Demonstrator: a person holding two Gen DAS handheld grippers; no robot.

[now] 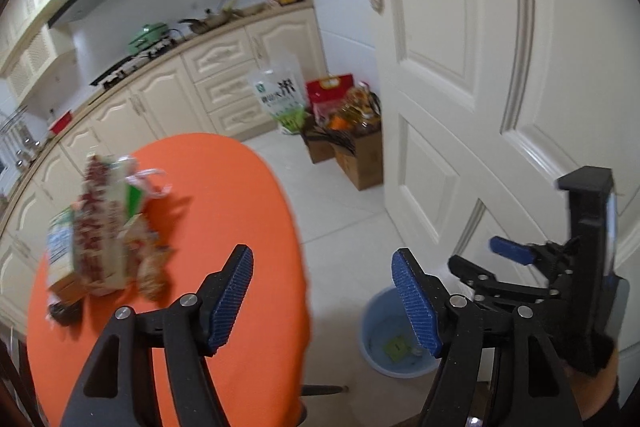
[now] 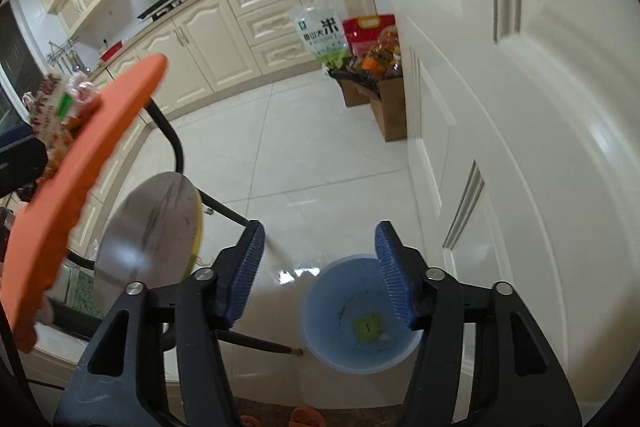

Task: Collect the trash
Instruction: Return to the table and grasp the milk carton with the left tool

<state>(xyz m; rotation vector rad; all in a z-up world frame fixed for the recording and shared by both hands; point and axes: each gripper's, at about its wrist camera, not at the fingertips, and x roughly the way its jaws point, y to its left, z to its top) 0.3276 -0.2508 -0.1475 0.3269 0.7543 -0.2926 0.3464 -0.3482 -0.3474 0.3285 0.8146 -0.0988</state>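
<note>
Both sets of fingers spread wide, nothing between them: the left gripper (image 1: 324, 291) over the orange table (image 1: 224, 211), the right gripper (image 2: 320, 271) above the blue bin (image 2: 320, 319) on the floor. Green scrap (image 2: 366, 329) lies inside; wrappers (image 1: 108, 227) sit piled on the table.

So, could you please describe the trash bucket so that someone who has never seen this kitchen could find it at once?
Start at the tall white panelled door. On the pale tiled floor at its foot, beside the round orange table, stands a light blue plastic bucket. It is the only open round container on the floor, unlike the brown cardboard boxes farther along the door, and a small yellow-green scrap lies in its bottom.
</note>
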